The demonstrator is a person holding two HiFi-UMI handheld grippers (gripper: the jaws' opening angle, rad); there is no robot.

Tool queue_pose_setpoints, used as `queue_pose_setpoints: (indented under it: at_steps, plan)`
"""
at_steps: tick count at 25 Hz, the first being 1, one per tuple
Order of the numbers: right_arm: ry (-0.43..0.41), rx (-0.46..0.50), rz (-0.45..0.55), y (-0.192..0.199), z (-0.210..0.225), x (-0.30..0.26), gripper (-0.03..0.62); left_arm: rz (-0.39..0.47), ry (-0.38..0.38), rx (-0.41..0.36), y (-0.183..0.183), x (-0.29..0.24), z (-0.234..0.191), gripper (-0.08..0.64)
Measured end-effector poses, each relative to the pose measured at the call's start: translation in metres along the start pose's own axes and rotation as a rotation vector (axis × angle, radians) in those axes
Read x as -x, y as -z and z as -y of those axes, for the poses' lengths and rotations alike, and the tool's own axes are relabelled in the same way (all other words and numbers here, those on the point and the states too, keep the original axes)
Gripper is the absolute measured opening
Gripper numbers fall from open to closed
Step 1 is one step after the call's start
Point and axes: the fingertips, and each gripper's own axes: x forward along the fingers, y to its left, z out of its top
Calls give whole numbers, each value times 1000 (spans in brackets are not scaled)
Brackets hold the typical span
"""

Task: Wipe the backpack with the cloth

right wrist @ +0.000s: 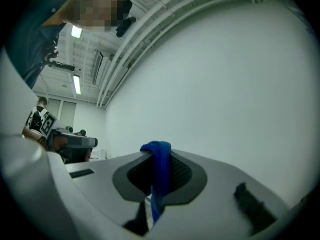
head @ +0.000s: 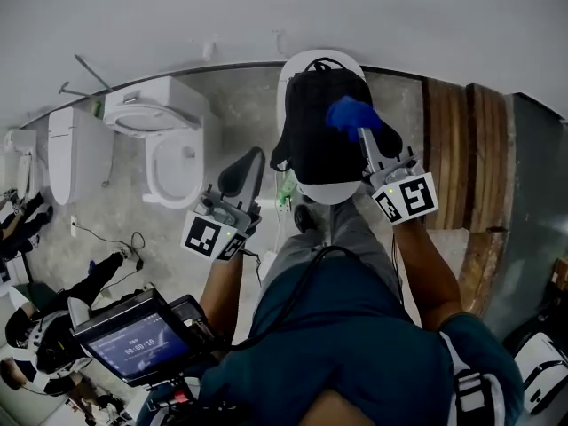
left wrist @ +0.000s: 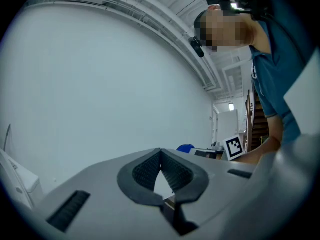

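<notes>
While the backpack (head: pixel 318 145) lies at the upper centre of the head view on a white rounded surface (head: pixel 330 193), the right gripper (head: pixel 362 133) hangs over its upper right part with the blue cloth (head: pixel 349 114) at its tip. In the right gripper view the 2 jaws are closed on that cloth (right wrist: pixel 159 166). It runs as a narrow fold up between the ribbed pads and bunches over the top. Only a small part is pinched, so the bunched end stands out ahead of the jaws, which I take to be the part meant to meet the fabric.

Whether the cloth touches the backpack cannot be told. That gripper's camera looks at a bare wall and ceiling rather than down at the bag, which suggests the tip points forward and is not yet pressed down.

The left gripper (head: pixel 246 170) sits at the lower left of the backpack, apart from it and above the floor. Its own view shows the jaws brought together at the tips with nothing between them. It seems parked clear of the wiping path. It may be needed to steady the bag, since a soft pack on a smooth top could slide under a stroke.

2 white toilets (head: pixel 173 149) stand at the left of the frame, well apart from the backpack.
</notes>
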Motion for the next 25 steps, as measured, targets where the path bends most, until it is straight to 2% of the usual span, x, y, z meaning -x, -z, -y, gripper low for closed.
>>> queue_pose_setpoints:
  at_steps: [4,13,25]
  plan:
    - [30,64,64,-53,-25,49,23,30,30,-25,-29,25,33,3]
    - [119,88,90,-106,-47,121,23,63,71,-47,-68,55,65,3]
    - [101,134,116,-126,-99,256,23,94,51,-132,-60,123,167,3]
